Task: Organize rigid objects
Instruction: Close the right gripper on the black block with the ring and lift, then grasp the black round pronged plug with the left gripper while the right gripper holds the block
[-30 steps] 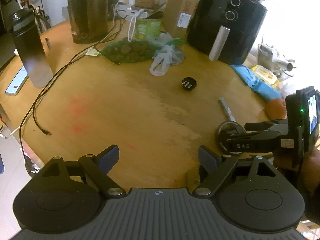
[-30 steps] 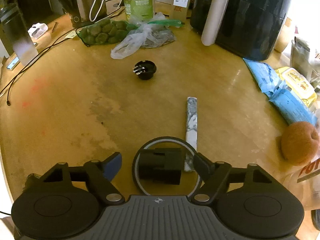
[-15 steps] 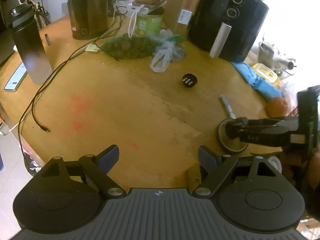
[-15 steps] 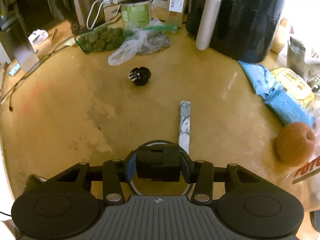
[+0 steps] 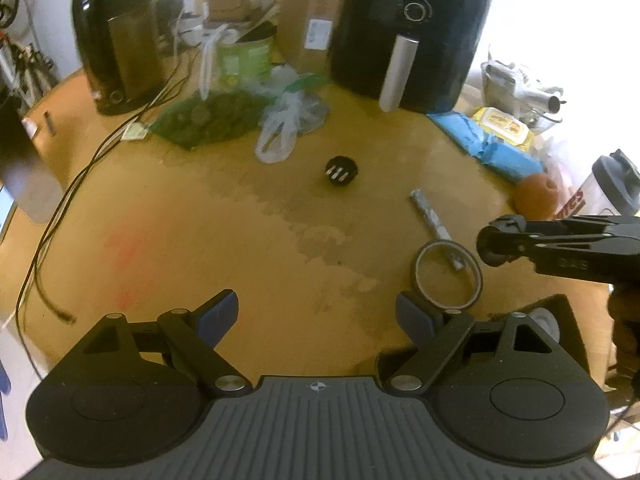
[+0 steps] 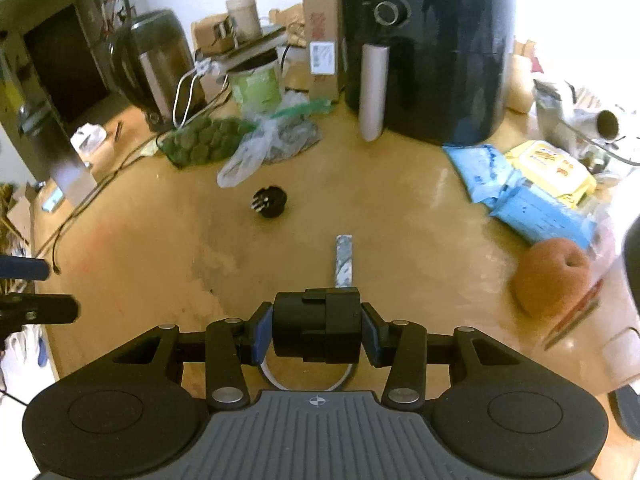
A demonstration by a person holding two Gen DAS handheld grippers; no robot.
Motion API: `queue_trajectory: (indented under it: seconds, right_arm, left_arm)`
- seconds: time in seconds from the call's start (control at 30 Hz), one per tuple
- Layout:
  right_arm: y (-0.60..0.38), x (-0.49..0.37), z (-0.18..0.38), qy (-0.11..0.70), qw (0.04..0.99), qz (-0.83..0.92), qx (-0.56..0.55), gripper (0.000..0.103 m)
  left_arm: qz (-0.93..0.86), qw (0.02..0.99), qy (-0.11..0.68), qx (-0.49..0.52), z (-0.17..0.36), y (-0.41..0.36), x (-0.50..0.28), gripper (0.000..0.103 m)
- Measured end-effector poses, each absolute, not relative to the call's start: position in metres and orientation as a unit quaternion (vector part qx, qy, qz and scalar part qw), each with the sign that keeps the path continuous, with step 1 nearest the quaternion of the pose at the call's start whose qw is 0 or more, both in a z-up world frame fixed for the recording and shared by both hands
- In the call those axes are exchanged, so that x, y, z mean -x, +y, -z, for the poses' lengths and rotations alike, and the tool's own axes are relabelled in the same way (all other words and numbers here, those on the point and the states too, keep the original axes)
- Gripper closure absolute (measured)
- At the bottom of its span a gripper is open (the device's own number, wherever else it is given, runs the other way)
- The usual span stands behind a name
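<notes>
**Right fingers clamp the black block above the ring; left fingers spread wide**

In the right wrist view the right gripper (image 6: 317, 338) has its blue-padded fingers (image 6: 262, 332) pressed against both sides of a black block (image 6: 316, 328), held clear of the tabletop (image 6: 420, 216). Directly under it, at the lower centre, lies a thin ring (image 6: 272, 380), mostly hidden. Just beyond the block a grey marbled bar (image 6: 344, 258) points away up the frame, and further up sits a round black plug (image 6: 269, 202), apart from everything else.

The left gripper (image 5: 318, 312) has its fingers (image 5: 218, 312) parted with nothing between them, low over bare wood at the bottom of the frame. Centre and left of that view are open tabletop; a black cable (image 5: 52, 240) trails along the left edge. The air fryer (image 5: 408, 32), kettle (image 5: 116, 40) and bags crowd the top, and blue packets (image 5: 488, 144) and an orange fruit (image 5: 534, 196) line the right rim.
</notes>
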State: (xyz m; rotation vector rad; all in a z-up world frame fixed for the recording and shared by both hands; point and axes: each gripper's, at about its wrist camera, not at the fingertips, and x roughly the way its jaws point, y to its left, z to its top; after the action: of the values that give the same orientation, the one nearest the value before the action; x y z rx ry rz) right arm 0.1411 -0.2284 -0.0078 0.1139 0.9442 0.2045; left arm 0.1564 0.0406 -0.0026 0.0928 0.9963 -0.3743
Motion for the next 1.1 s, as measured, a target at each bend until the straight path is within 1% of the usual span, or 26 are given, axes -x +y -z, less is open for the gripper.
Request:
queue_trajectory:
  seconds: [0.37,0.57,1.1]
  right_arm:
    - [-0.247,-0.122,-0.006,0.431,0.893,-0.084,-0.096,0.055]
    - [-0.253,-0.112,-0.012,0.413,0.901,-0.08,-0.108,0.055]
    - [-0.266,-0.096,-0.014,0.417,0.899,-0.04,-0.127,0.055]
  left_arm:
    - [0.202,0.864,0.457,-0.069,0.008,0.017,-0.188,0.016]
    - [0.213,0.864,0.449,-0.079,0.02,0.007,-0.206,0.017]
    - [0.225,0.864,0.435,-0.119,0.06,-0.029,-0.264,0.017]
